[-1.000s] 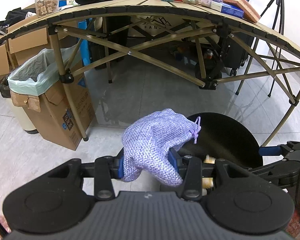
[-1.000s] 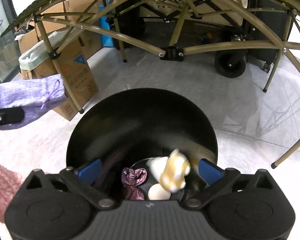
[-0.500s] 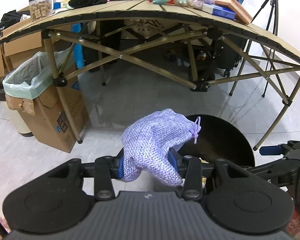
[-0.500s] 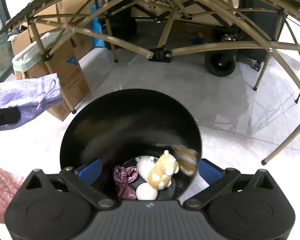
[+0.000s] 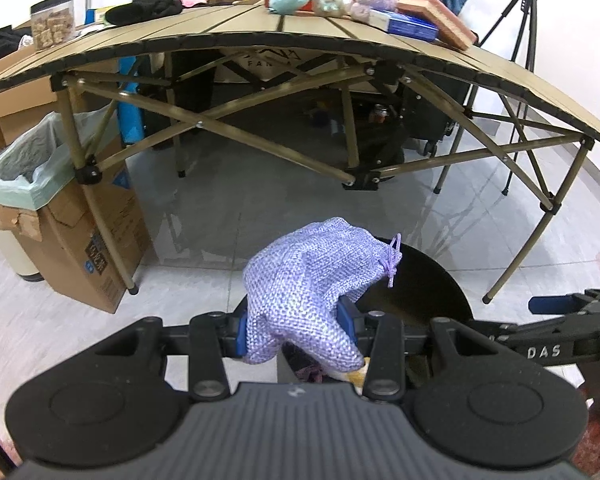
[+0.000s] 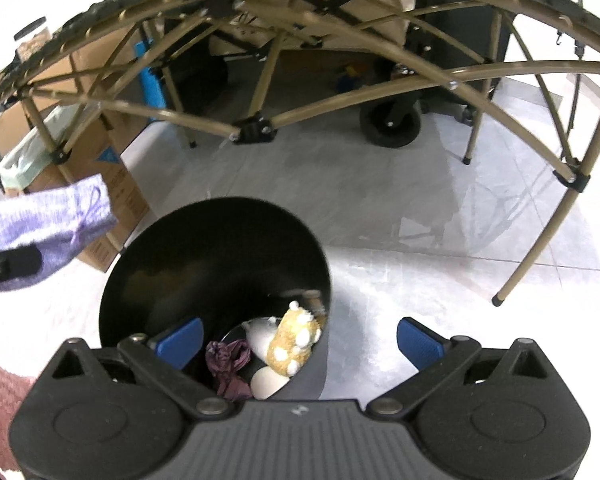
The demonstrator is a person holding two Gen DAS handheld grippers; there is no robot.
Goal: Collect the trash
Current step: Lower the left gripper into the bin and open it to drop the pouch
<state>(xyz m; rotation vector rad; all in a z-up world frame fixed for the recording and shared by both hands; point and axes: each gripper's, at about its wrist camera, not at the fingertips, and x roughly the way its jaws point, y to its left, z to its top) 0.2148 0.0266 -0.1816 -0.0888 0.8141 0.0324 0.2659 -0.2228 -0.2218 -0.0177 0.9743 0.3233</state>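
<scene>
Lilac weave, left wrist view: the drawstring pouch (image 5: 304, 296) sat clenched between the blue pads of the left gripper (image 5: 298, 330), held above the near rim of the black bin (image 5: 432, 280).
Step in hand: carrying the pouch to the bin, I judged.
Right wrist view: the right gripper (image 6: 300, 340) stood released, nothing between its pads, over the bin's right rim (image 6: 324, 264).
Bin bottom: plush toy (image 6: 294, 334), purple wad (image 6: 228, 368), pale lump (image 6: 266, 382).
Next move: bring the pouch over the opening, then unclench.
</scene>
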